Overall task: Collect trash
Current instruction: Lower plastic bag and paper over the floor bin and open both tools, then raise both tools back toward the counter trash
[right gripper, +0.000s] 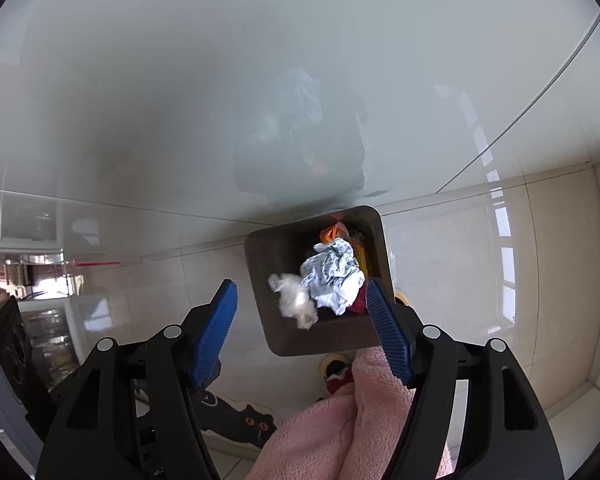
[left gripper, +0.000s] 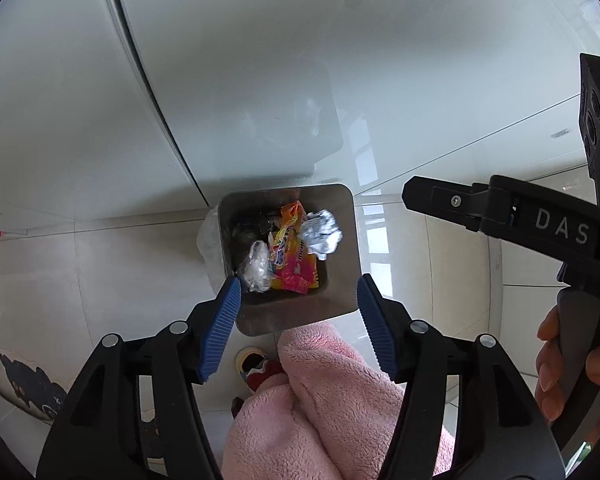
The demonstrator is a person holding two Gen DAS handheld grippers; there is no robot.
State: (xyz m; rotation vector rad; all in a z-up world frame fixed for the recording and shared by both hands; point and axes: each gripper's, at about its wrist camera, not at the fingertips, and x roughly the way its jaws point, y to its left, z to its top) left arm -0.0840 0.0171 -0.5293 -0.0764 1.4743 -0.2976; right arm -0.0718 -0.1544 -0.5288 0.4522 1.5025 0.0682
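Note:
A square metal bin stands on the tiled floor against a glossy white cabinet. Inside it lie a pink-and-orange snack wrapper, a crumpled silvery paper and a wad of clear plastic. My left gripper hangs open just above the bin's near rim, with nothing between its blue pads. In the right wrist view the same bin shows the crumpled paper and a whitish plastic wad at its mouth. My right gripper is also open and empty, its right pad over the bin's corner.
A white cabinet front rises right behind the bin. Pink fleece clothing and a slipper are below the bin. A black cat-shaped mat lies on the tiles. A hand grips the right tool's handle.

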